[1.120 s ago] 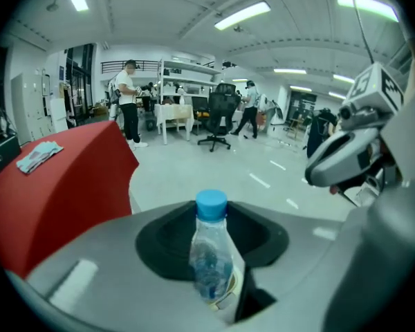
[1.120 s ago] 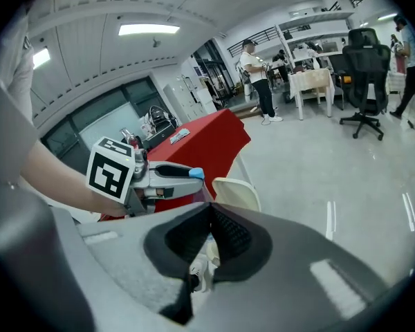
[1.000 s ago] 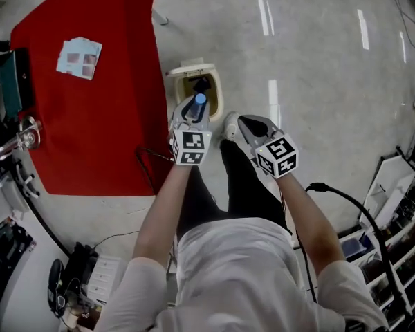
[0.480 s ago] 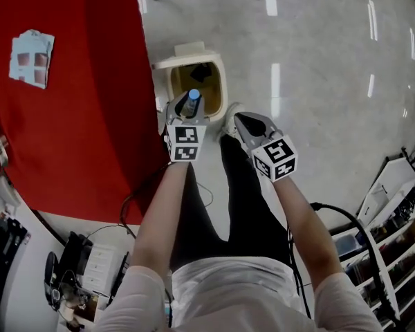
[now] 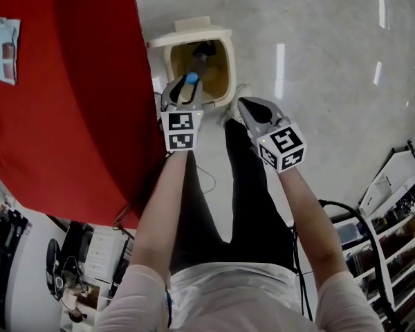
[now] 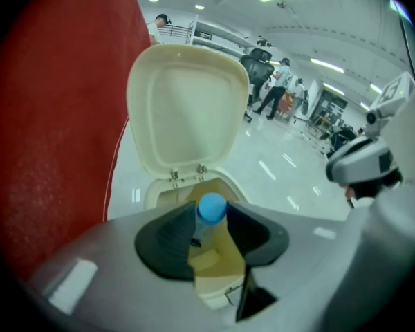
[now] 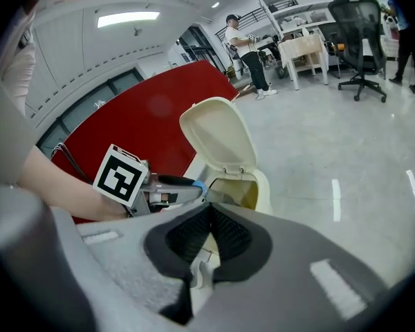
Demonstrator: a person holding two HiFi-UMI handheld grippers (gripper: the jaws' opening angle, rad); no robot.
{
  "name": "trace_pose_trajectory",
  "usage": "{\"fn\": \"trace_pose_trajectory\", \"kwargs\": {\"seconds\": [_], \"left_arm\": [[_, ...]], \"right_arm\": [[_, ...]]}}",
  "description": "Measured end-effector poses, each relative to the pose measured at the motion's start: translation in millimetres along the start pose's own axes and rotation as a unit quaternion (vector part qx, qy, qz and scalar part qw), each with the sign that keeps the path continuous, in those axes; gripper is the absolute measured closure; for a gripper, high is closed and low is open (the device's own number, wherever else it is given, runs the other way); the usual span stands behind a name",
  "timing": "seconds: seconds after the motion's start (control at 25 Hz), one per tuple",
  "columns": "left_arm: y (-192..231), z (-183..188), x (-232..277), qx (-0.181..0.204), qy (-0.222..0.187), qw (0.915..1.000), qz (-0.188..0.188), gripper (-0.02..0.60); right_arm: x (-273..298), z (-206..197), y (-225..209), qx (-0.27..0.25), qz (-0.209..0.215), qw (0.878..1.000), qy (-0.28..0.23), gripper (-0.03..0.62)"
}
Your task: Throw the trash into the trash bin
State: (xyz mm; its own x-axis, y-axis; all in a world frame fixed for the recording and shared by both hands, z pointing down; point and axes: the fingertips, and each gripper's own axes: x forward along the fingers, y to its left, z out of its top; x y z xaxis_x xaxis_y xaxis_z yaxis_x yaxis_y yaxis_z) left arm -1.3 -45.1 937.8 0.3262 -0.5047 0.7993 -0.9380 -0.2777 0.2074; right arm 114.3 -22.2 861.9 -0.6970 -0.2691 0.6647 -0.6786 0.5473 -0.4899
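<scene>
Gripping a blue-capped bottle (image 6: 211, 207) by the neck, the left tongs (image 5: 185, 87) are hovering over the near rim of the trash bin (image 5: 229, 68). Both pads are pressing on the neck just under the cap. The jaws have just been opening a little, with the bottle between them. The bottle is pointing cap-first toward 12 o'clock, above the bin's open mouth. The bin is standing on the floor with its lid (image 6: 187, 109) hinged upright at the far side.

In the head view, the right tongs (image 5: 243, 104) are hanging at 3 o'clock of the left tongs, just beside the bin's near right corner. Their jaws are resting together and are carrying nothing.

The table (image 5: 69, 102), under a red cover, is lying at 9 o'clock of the bin, its edge just beside the bin's left wall. A flat pale packet (image 5: 1, 40) is lying on the cover at 10 o'clock, well apart from both tongs.
</scene>
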Motion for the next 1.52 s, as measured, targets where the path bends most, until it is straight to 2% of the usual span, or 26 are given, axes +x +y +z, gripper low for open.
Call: {"fn": "trace_pose_trajectory", "kwargs": {"seconds": [0.28,0.36,0.56,0.88,1.28,1.52], "left_arm": [[-3,-10,-12,-0.015,0.008,0.9998,0.007,0.427],[-5,-4,-20,-0.015,0.003,0.9998,0.010,0.445],[-19,25,-59,-0.003,-0.014,0.9998,0.011,0.529],[-33,77,-129,0.020,-0.033,0.9992,0.001,0.575],[-58,122,-238,0.053,-0.051,0.9957,-0.055,0.575],[-86,145,-280,0.078,-0.063,0.9916,-0.081,0.575]], "right_arm": [[-3,8,9,-0.006,-0.002,1.000,-0.005,0.592],[-5,14,12,-0.010,-0.004,1.000,-0.008,0.592],[-25,32,29,-0.016,-0.008,1.000,-0.011,0.592],[-68,69,71,-0.020,-0.017,0.999,-0.020,0.592],[-135,113,131,-0.039,-0.020,0.999,-0.032,0.592],[-180,122,134,-0.046,-0.029,0.998,-0.038,0.592]]}}
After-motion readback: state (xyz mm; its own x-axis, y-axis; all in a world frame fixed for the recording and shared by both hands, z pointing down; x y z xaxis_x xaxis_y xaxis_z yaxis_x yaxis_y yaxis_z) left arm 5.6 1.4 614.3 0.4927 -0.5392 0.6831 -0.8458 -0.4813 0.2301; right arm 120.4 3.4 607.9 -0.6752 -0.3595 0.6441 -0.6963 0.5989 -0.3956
